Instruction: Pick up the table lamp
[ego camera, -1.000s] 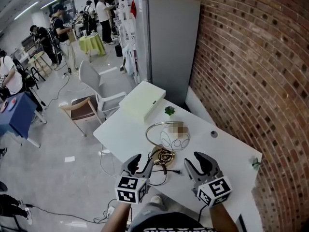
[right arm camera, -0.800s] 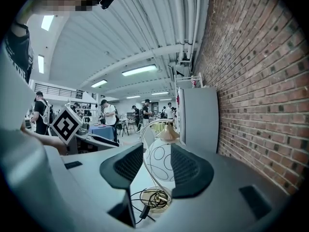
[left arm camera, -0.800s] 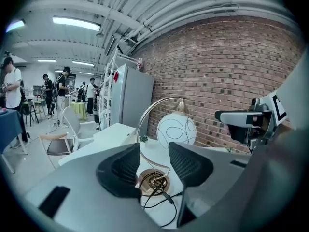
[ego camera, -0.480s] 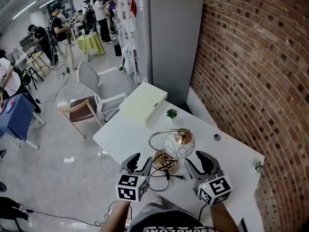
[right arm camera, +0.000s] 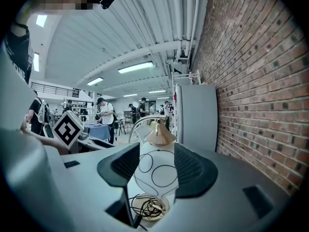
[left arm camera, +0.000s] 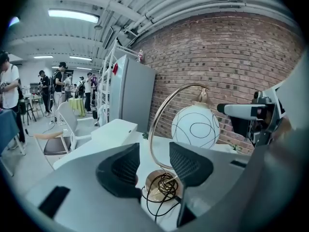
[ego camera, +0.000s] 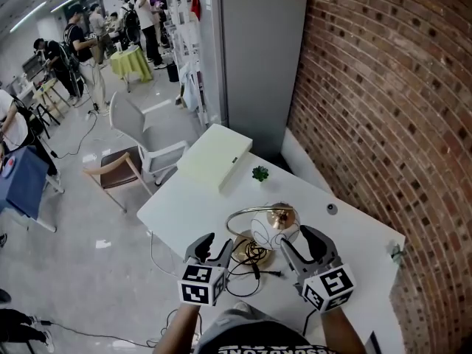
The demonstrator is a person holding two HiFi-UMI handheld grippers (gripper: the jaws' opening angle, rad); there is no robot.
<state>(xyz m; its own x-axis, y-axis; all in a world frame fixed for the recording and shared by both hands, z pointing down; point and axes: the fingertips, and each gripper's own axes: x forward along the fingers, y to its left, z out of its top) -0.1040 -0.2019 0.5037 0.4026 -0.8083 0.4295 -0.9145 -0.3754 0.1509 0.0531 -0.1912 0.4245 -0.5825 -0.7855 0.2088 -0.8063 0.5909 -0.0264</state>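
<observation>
The table lamp stands on the white table (ego camera: 188,205). It has a white globe shade (ego camera: 270,231) with black line drawing, a gold cap, a gold arc stem (ego camera: 240,216) and a round gold base (ego camera: 252,254) with a coiled black cord. My left gripper (ego camera: 214,249) is open just short of the base (left arm camera: 159,190), and the stem (left arm camera: 153,129) shows through the gap. The jaws of my right gripper (ego camera: 293,245) are opening. The globe (right arm camera: 155,173) sits between and just beyond its fingertips, and I see no pad pressing on it.
A cream flat box (ego camera: 214,155) lies at the table's far corner, with a small green plant (ego camera: 259,172) beside it. A small dark knob (ego camera: 332,209) sits near the brick wall (ego camera: 369,87). A grey cabinet (ego camera: 258,57), chairs (ego camera: 140,135) and several people are beyond.
Both grippers have moved forward toward the lamp. The right jaws now flank the globe, and the left jaws have come close to the base and stem.
</observation>
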